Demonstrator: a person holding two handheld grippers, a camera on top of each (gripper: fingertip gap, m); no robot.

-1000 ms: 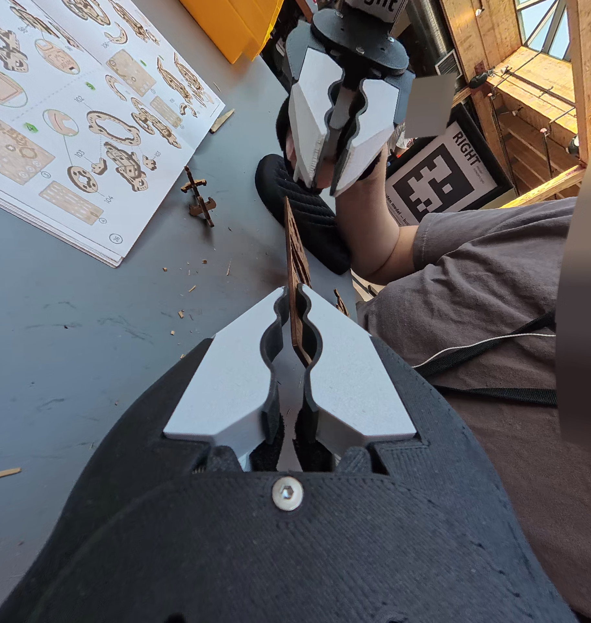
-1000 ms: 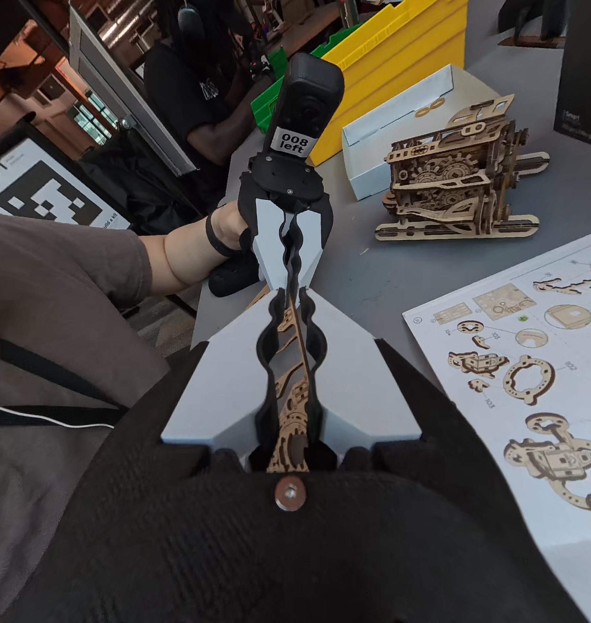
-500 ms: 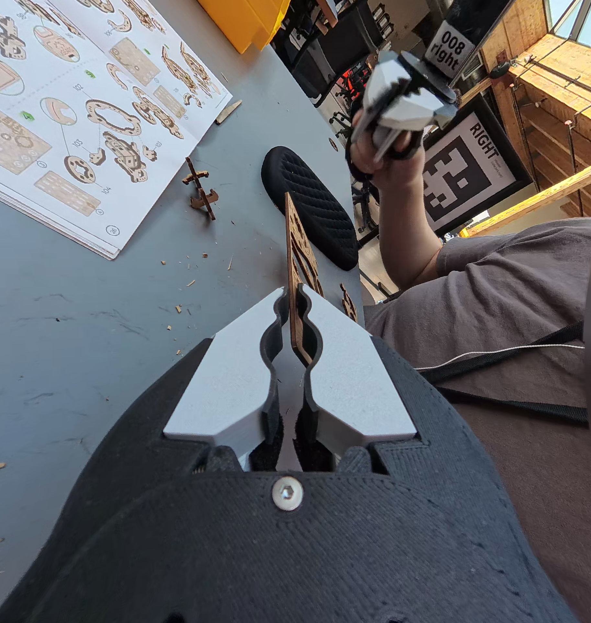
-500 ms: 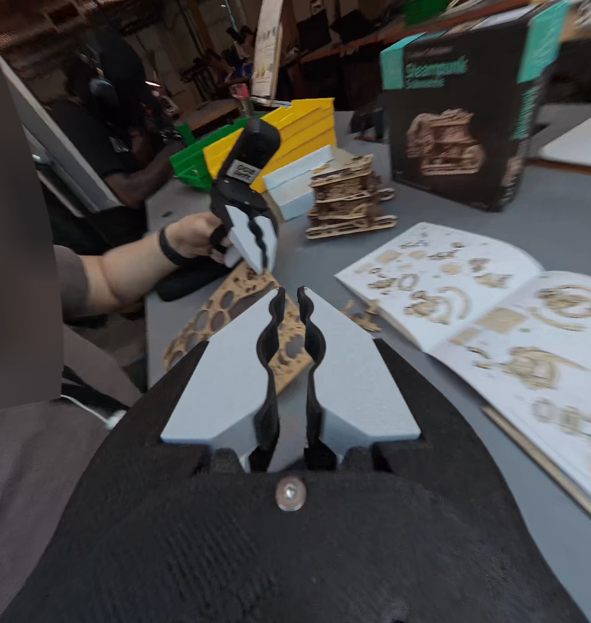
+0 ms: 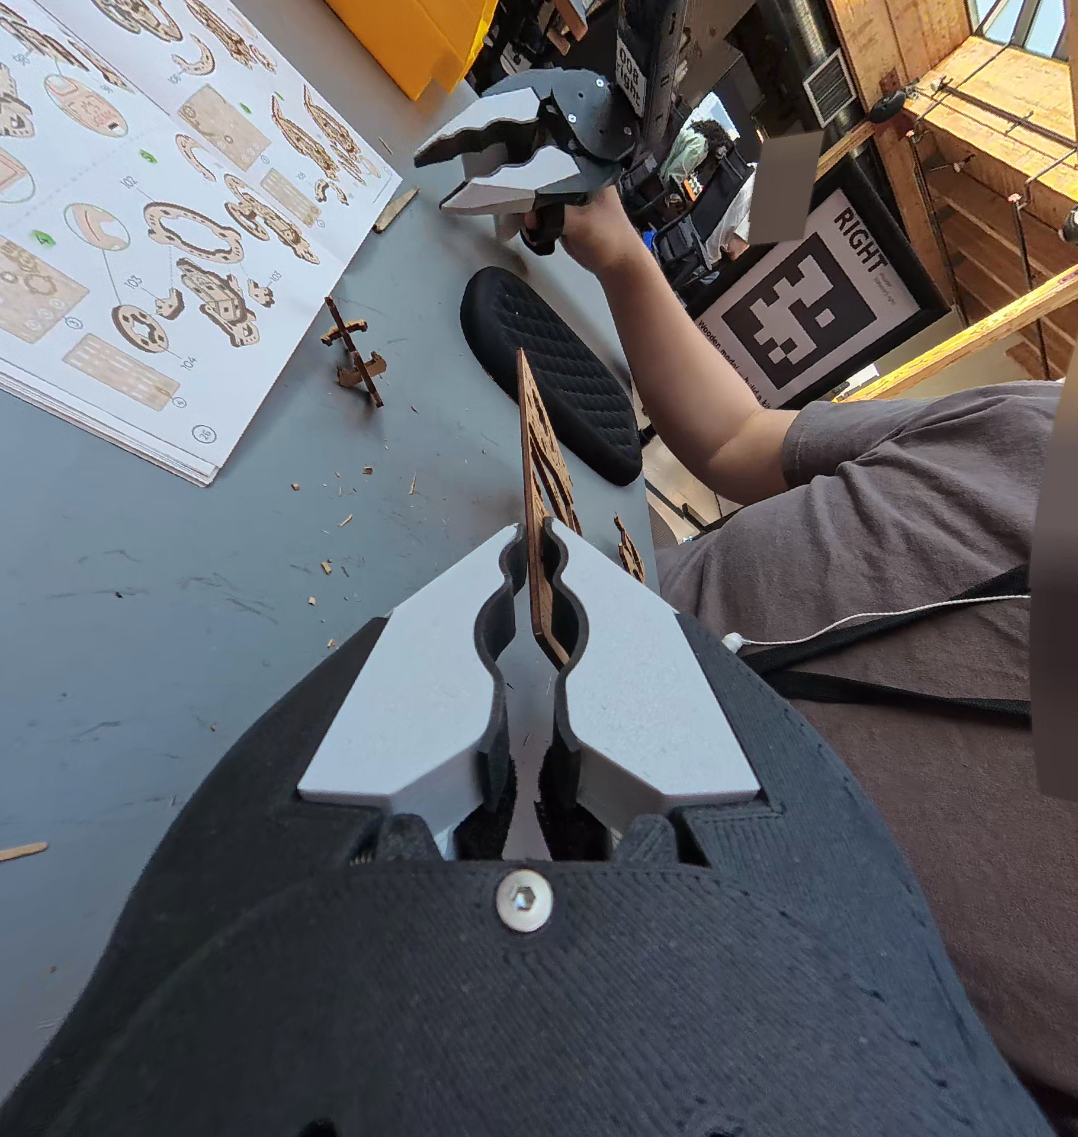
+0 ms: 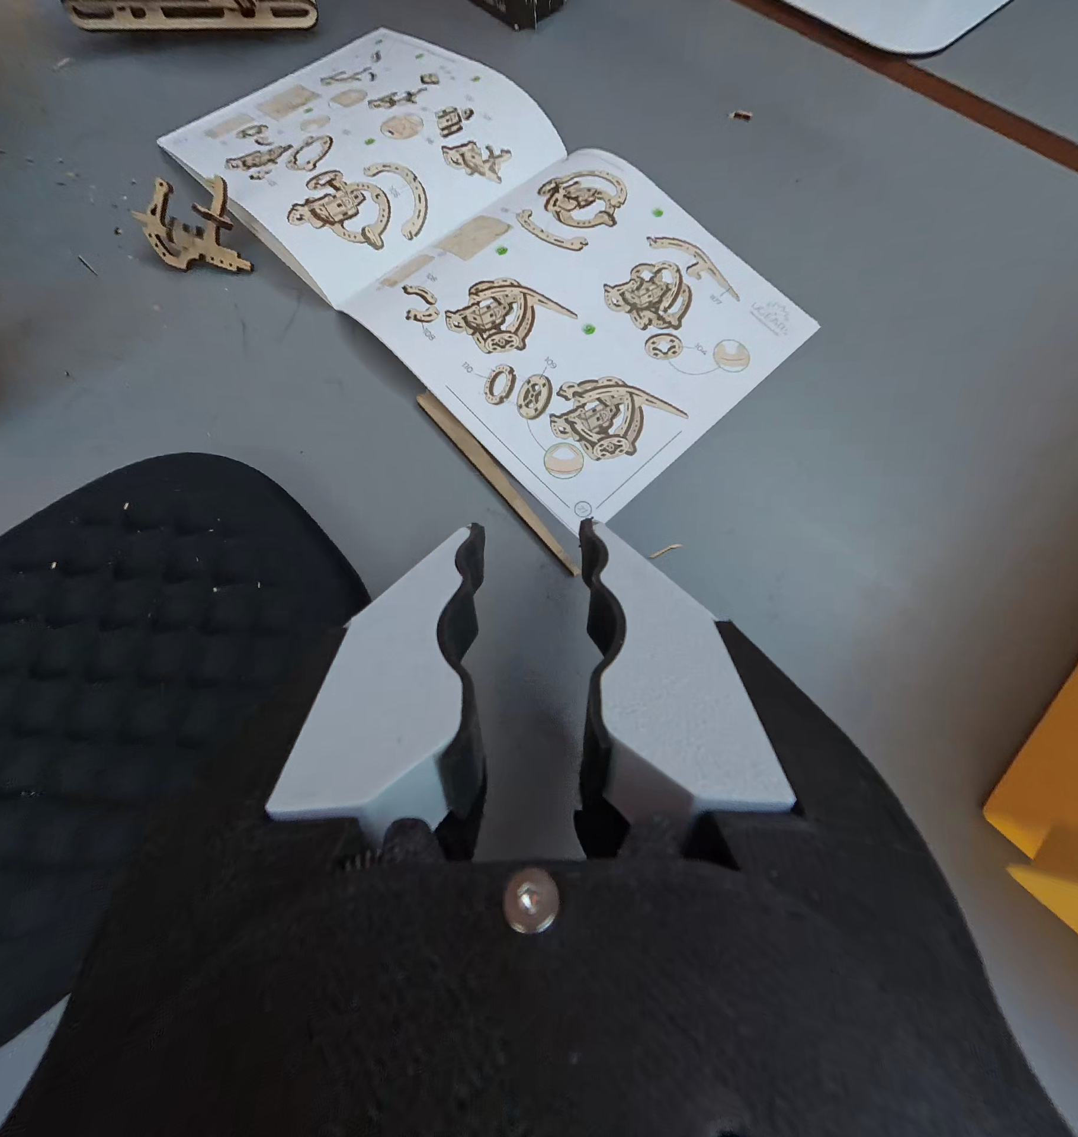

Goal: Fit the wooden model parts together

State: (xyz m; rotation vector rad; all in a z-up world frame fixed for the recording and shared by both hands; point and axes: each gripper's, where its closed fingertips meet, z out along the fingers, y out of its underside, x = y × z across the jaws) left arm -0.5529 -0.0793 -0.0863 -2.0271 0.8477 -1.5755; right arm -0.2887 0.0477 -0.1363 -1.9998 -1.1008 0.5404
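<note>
My left gripper (image 5: 530,529) is shut on the edge of a thin laser-cut wooden sheet (image 5: 539,467), held upright on edge over the grey table near its front edge. My right gripper (image 6: 530,532) is open and empty, pointing down at the table just short of the open instruction booklet (image 6: 493,258); it also shows in the left wrist view (image 5: 463,178), raised above the table. A small assembled wooden piece (image 5: 355,357) stands on the table beside the booklet (image 5: 124,203); in the right wrist view the piece (image 6: 186,231) is at the far left.
A black padded rest (image 5: 555,375) lies by the table's front edge, also at left in the right wrist view (image 6: 112,646). A thin wooden strip (image 6: 493,486) lies under the booklet's near corner. A yellow bin (image 6: 1053,818) is at right. Wood chips litter the table (image 5: 155,615). About 30 centimetres separates my left fingertips from my right.
My right gripper let go of the wooden sheet, opened and swung away over the booklet. My left gripper still holds the sheet in the same place.
</note>
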